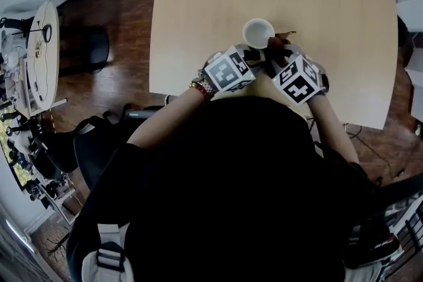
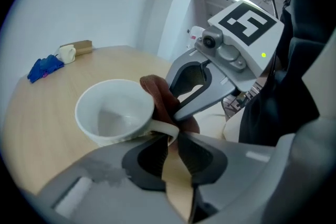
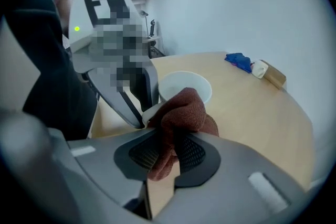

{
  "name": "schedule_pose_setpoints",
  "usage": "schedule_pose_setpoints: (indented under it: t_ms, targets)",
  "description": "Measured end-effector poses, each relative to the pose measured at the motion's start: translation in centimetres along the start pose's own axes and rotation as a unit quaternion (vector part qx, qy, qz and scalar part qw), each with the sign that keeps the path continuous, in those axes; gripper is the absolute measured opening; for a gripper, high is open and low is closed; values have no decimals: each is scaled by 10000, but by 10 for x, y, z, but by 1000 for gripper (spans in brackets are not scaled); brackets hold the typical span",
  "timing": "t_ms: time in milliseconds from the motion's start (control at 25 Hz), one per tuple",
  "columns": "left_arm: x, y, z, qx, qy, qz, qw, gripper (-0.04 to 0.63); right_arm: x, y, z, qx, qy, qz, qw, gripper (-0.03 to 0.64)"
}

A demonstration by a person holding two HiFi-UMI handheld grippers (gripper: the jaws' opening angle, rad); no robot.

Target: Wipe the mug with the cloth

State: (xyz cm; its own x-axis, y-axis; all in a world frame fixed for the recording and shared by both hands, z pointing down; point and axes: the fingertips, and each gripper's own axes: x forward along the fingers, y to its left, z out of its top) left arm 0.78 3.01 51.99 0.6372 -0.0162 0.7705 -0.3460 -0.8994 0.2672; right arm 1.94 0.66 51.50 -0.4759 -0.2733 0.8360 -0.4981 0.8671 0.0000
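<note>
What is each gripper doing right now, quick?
Left gripper: closed on the handle of the mug.
Right gripper: closed on the brown cloth.

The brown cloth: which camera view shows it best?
The right gripper view: the cloth fills the middle, bunched and clamped between the right gripper's jaws, close to the mug. The left gripper view shows only one fold beside the mug's handle. In the head view the grippers hide almost all of it.

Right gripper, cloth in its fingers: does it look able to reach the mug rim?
Likely yes: cloth touches the mug beside its handle; left gripper grips only that handle, rim uncovered.
</note>
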Motion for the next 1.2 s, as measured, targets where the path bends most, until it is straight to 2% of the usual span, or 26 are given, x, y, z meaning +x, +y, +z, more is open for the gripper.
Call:
schedule_pose_setpoints:
  t_ms: [200,320,440,640,760,960,1200]
  targets:
    - [0,0,1,27,-49,-5,10000,61,29,1,-17,-296,526,-28,9982,71]
    - [1,1,2,1,-96,15,10000,60,36,0,-21,-280,590,-37,9979,71]
    - [-1,0,5,-2,-102,35,9999,60,23,1,-13,-254,311,67,9992,71]
    - [1,1,5,11,-96,51,9999,58,-22,7,6,-185,-572,233,9979,67]
    - [1,0,3,42,-98,40,9999,58,-27,11,10,-244,-751,240,9966,67]
    - [10,-2,2,142,-254,-179,9994,58,-1,12,6,-565,-469,185,9971,67]
    - [3,0,2,121,-104,-122,9998,57,28,11,-12,-668,-114,132,9976,67]
